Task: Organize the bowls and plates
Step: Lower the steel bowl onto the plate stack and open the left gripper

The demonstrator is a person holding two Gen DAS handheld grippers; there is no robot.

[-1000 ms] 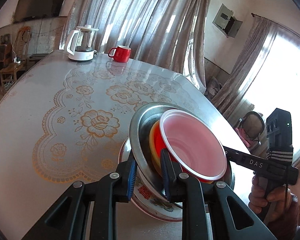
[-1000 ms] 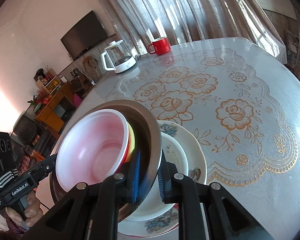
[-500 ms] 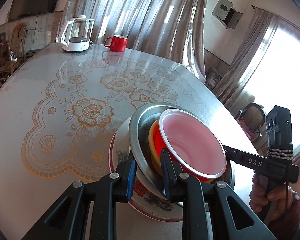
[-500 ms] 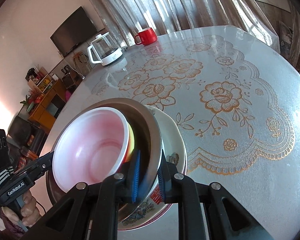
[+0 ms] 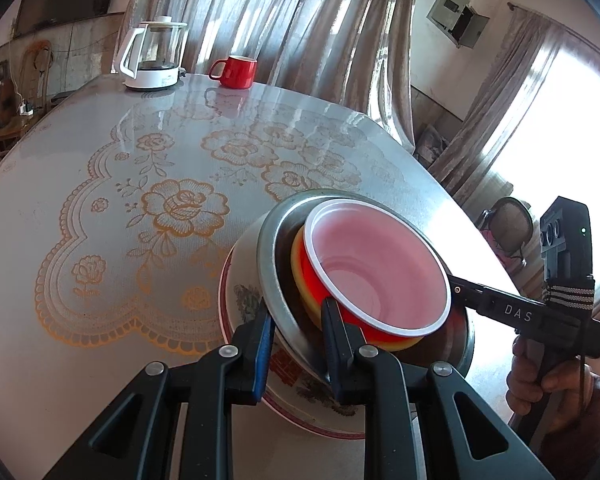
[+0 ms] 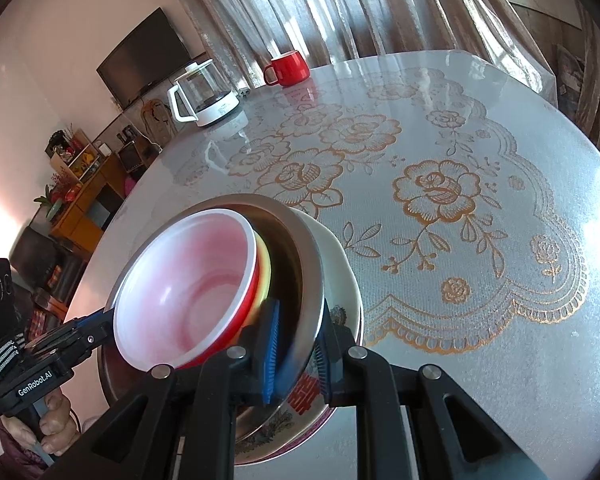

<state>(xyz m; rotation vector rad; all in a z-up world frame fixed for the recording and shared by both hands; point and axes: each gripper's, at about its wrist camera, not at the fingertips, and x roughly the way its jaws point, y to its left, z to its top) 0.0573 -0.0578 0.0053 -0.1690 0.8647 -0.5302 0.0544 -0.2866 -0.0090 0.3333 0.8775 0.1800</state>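
A steel bowl (image 5: 270, 252) (image 6: 312, 272) holds a yellow bowl (image 5: 296, 256) (image 6: 265, 270) and, inside that, a red bowl with a pink-white inside (image 5: 376, 272) (image 6: 188, 292). The stack sits low over a white patterned plate (image 5: 240, 300) (image 6: 340, 256) on the table; contact is hidden. My left gripper (image 5: 296, 332) is shut on the steel bowl's near rim. My right gripper (image 6: 296, 344) is shut on the opposite rim. Each gripper shows in the other's view, the right one (image 5: 460, 290) and the left one (image 6: 100, 322).
The round table (image 5: 60, 208) has a gold rose lace cloth under glass. A white glass kettle (image 5: 154, 56) (image 6: 204, 94) and a red mug (image 5: 236, 72) (image 6: 288, 68) stand at its far edge. Curtains hang behind. A chair (image 5: 508, 224) stands at the right.
The stacked bowls have come down onto the patterned plate, held by both grippers on the rim throughout. Both views have shifted slightly across the table.
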